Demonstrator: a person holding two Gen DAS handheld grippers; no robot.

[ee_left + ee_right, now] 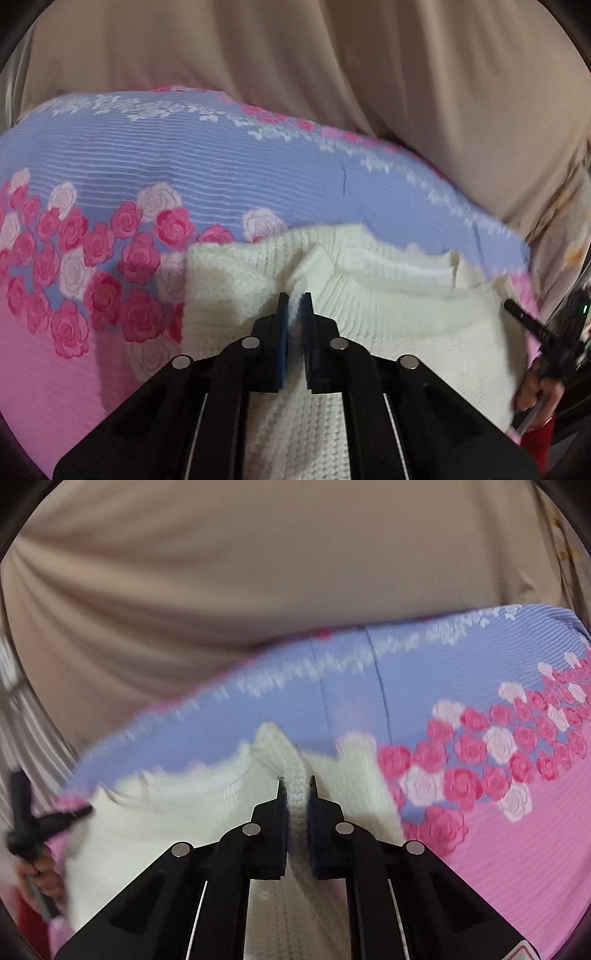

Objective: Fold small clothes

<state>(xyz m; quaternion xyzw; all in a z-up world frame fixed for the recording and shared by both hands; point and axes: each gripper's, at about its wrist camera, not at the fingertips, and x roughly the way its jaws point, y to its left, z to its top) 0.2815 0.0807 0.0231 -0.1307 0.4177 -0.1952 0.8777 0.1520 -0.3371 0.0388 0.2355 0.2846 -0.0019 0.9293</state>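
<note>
A cream knitted garment lies on a bedsheet with pink roses on blue and pink. My left gripper is shut on a pinched ridge of the cream knit near its left shoulder. In the right wrist view the same cream garment spreads to the left, and my right gripper is shut on a raised fold of its ribbed edge. Each gripper shows at the far side of the other's view, held by a hand at the right edge and a hand at the left edge.
The rose bedsheet covers the whole work surface. A large beige cloth hangs or lies beyond the sheet's far edge and fills the upper half of both views. A red sleeve shows by the hand.
</note>
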